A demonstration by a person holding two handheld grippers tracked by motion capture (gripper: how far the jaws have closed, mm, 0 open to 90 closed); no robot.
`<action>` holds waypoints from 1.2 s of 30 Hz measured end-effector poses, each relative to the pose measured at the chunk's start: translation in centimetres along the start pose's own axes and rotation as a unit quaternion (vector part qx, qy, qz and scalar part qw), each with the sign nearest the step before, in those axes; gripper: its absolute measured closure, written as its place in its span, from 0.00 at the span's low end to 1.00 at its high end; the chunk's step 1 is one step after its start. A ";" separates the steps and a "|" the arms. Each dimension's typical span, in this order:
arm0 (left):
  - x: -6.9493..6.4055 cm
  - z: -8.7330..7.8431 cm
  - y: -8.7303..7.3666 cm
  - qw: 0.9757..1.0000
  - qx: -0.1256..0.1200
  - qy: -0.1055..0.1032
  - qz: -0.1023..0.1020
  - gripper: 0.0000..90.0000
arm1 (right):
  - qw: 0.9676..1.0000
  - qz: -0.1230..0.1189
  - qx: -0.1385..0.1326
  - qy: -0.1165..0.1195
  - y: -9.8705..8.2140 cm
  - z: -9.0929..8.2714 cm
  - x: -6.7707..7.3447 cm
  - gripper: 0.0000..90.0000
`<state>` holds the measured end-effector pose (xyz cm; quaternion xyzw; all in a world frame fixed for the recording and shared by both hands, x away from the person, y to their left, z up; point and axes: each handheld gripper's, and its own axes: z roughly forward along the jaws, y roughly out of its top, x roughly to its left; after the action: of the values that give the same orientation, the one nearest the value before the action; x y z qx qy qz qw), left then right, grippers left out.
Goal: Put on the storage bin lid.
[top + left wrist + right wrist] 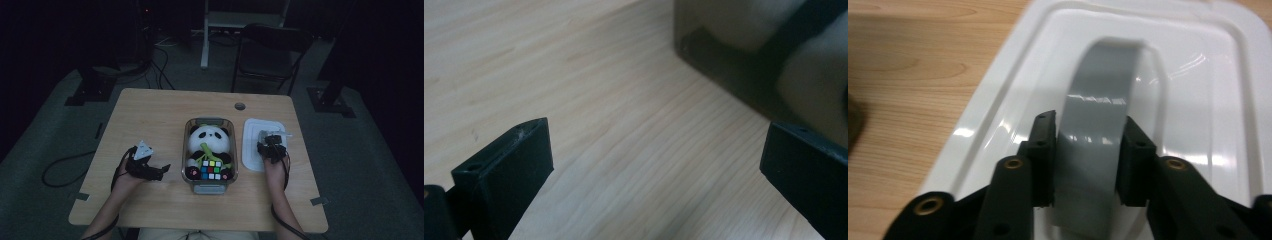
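Your right gripper (1088, 165) pinches the lid's (1198, 75) grey handle (1098, 130); lift crookedly and it slips. Left gripper (656, 165) gapes empty.

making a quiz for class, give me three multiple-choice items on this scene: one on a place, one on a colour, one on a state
1. Where does the lid lie?
A. right of the box
B. inside the box
C. on the floor

2. What colour is the lid's handle?
A. red
B. grey
C. green

3. How do the left gripper jaws stand?
A. shut on the panda
B. shut on the lid
C. open over the table

Answers: 1 A, the high view shows it beside the box's right wall. 2 B, the right gripper view shows a grey strap. 3 C, bare wood lies between the jaws.
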<state>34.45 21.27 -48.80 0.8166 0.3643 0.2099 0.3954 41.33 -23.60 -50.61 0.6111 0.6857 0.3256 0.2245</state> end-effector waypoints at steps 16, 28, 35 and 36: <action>-2.4 1.9 2.5 0.999 -0.008 -0.029 0.034 0.01 | 0.996 0.001 -0.060 0.071 2.2 -7.5 -0.4 0.76; -4.1 2.4 3.2 0.998 -0.005 -0.043 0.052 0.01 | 0.987 -0.036 -0.095 0.122 4.0 -12.5 2.1 0.76; -5.1 3.0 3.7 0.997 -0.010 -0.050 0.058 0.01 | 0.980 -0.057 -0.106 0.156 4.3 -14.3 4.2 0.76; -5.2 3.1 3.8 0.997 -0.010 -0.051 0.058 0.01 | 0.979 -0.060 -0.106 0.162 4.3 -14.5 4.5 0.76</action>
<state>34.65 14.18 -47.88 0.8421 0.2934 0.1940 0.4088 33.41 -21.49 -37.14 0.4813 0.7098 0.4767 0.1931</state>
